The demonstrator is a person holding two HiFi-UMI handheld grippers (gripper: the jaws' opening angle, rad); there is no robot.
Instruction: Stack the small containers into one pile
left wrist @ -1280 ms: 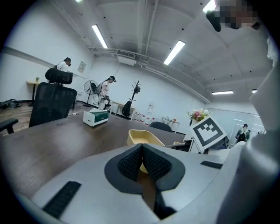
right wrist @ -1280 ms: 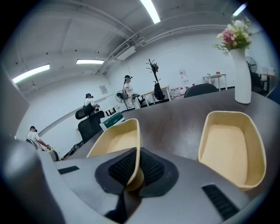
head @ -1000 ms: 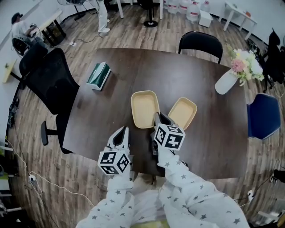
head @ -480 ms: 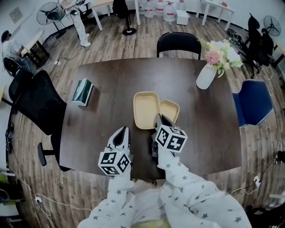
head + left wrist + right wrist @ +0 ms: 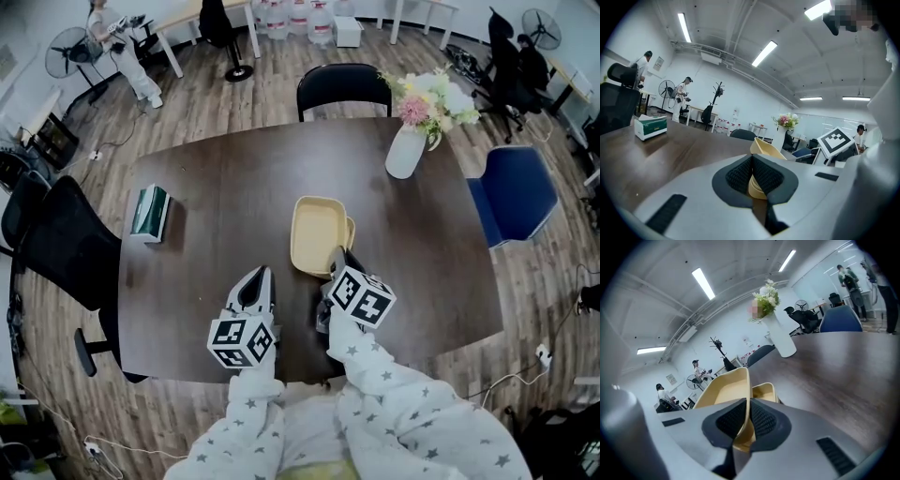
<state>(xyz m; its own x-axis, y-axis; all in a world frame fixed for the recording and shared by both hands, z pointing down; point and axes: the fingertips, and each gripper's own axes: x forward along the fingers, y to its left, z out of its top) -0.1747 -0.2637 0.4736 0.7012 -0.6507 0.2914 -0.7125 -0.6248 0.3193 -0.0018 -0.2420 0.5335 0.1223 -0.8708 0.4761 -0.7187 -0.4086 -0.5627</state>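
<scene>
Cream-yellow larger container (image 5: 317, 230) — rim pinched by the right hand-held gripper (image 5: 749, 404) — tilts partly over the smaller container (image 5: 350, 230), apparently not yet nested; left hand-held gripper (image 5: 260, 275) pressed together, empty.

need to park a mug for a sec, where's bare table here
Widest bare stretch: between the tissue box and the large container. Also free: the far edge by the black chair, and right of the container, this side of the vase. Crowded: near middle, at the left gripper and right gripper.
</scene>
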